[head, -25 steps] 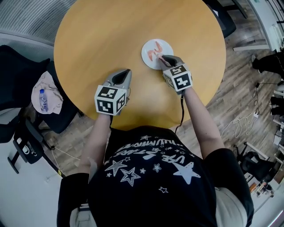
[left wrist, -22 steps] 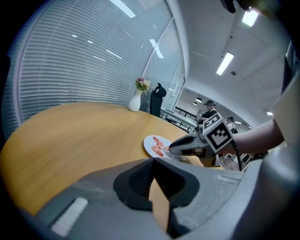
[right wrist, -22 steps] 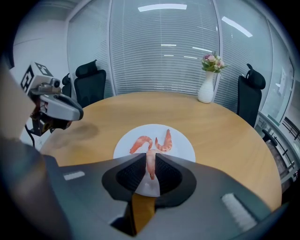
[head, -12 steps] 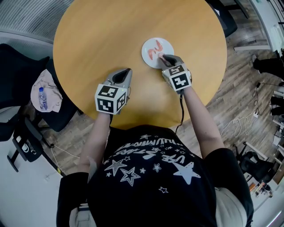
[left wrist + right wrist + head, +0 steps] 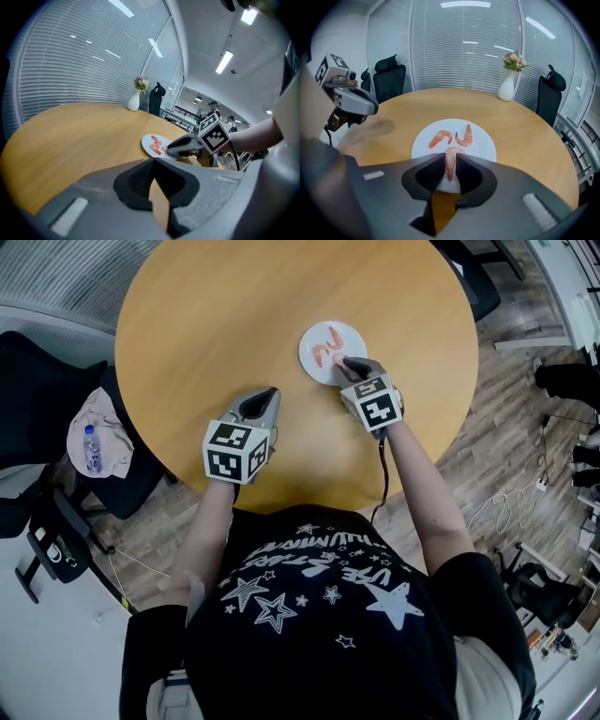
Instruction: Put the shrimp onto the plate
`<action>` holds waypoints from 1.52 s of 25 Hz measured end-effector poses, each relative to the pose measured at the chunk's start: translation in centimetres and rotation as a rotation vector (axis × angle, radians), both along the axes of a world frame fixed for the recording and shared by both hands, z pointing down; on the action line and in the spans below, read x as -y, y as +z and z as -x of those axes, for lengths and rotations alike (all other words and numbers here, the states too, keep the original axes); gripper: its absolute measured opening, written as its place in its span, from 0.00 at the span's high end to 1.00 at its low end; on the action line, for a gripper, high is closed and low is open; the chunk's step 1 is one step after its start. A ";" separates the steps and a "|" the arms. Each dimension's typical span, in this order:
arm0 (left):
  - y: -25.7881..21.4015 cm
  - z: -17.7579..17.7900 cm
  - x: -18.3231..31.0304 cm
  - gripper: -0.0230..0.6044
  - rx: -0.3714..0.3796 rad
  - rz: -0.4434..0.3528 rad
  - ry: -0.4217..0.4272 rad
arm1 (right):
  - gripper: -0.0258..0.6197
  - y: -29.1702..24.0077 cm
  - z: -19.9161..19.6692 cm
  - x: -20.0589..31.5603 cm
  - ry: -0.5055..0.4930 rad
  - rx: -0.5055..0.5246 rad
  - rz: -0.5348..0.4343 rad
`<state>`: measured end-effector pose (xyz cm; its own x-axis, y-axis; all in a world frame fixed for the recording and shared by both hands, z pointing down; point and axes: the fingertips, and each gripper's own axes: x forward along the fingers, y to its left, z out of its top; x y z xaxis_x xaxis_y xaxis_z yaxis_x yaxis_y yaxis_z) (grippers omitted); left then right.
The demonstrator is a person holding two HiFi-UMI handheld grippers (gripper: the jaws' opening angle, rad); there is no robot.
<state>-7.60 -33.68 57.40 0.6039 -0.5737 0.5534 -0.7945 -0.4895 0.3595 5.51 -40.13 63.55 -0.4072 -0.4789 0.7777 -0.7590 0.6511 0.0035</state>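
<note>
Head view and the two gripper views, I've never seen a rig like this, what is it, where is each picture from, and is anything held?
There is no robot: a person holds a two-jaw tool in each hand. The head view looks down from their head; each gripper view looks along one tool's jaws. On the round wooden table sits a white plate with two shrimp. The right gripper has a third shrimp between its jaws over the plate; the jaws have just been opening, so it seems to be letting go. The left gripper is shut and empty.
</note>
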 end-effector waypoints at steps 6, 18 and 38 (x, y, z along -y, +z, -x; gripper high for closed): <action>-0.2 0.3 -0.3 0.96 0.002 -0.008 -0.005 | 0.81 -0.1 0.0 -0.2 0.006 -0.003 0.000; -2.2 -0.1 -2.0 0.96 0.011 -0.054 -0.007 | 0.81 -2.9 -0.9 -1.7 0.091 0.073 -0.030; -8.3 -1.0 -8.9 0.96 0.012 -0.186 -0.045 | 0.84 -12.2 -2.8 -9.3 0.163 0.213 -0.223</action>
